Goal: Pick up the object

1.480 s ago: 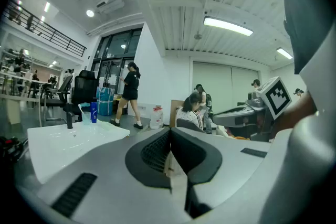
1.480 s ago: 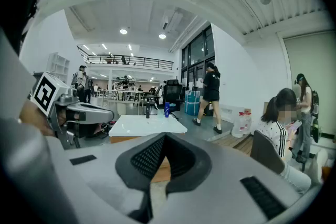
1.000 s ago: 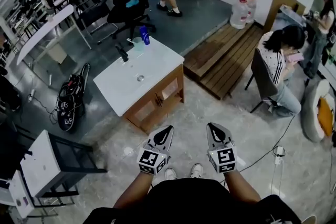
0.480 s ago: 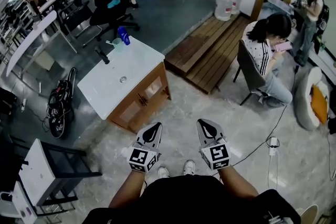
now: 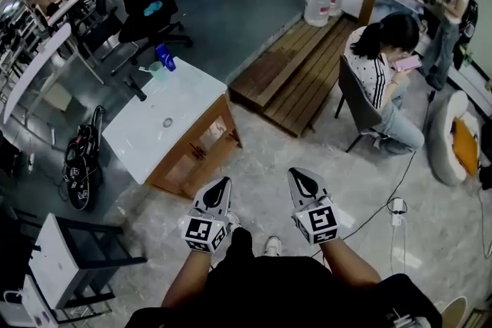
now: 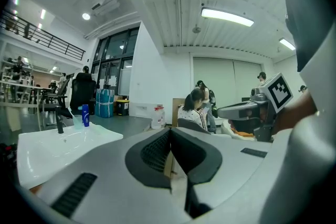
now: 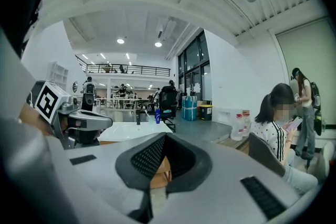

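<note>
Fingers on our left gripper (image 5: 222, 184) and right gripper (image 5: 297, 176) are clenched together, holding nothing. We see the blue bottle (image 5: 164, 57) standing upright at the table's (image 5: 146, 130) far corner, well apart from both grippers.

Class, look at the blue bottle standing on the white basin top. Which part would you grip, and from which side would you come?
Probably grip the blue bottle round the middle of its body, coming from its right as the left gripper view shows it. It stands upright and narrow, so a level sideways grip fits, and the cup and tap crowd its left.
</note>
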Tool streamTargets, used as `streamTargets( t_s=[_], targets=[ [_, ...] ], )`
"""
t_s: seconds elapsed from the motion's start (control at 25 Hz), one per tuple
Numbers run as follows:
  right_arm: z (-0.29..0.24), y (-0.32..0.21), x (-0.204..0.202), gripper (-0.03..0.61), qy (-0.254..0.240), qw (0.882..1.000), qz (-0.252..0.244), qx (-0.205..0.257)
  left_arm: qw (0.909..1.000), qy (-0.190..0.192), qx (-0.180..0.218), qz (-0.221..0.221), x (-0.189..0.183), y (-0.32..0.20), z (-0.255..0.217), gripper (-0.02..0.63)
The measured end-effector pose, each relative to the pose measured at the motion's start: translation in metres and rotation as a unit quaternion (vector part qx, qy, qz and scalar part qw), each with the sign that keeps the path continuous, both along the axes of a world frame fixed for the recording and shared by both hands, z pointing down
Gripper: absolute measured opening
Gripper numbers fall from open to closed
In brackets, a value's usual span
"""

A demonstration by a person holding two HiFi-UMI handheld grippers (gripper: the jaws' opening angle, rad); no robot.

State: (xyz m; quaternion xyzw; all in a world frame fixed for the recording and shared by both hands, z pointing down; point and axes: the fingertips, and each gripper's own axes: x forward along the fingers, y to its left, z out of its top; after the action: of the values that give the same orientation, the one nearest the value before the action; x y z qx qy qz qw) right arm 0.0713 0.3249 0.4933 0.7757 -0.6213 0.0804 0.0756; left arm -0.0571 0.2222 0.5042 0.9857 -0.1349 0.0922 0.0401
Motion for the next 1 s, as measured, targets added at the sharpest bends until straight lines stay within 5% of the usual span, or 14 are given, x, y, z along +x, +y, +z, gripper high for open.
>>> streamTargets(
  t_s=[1.0],
  targets=[
    [0.012, -0.186, 0.043, 0.018, -0.001, 1.0, -0.008, -0.018, 0.9996, 0.011, -0.02, -0.015, 0.041, -0.179, 0.008, 0.018]
  ],
)
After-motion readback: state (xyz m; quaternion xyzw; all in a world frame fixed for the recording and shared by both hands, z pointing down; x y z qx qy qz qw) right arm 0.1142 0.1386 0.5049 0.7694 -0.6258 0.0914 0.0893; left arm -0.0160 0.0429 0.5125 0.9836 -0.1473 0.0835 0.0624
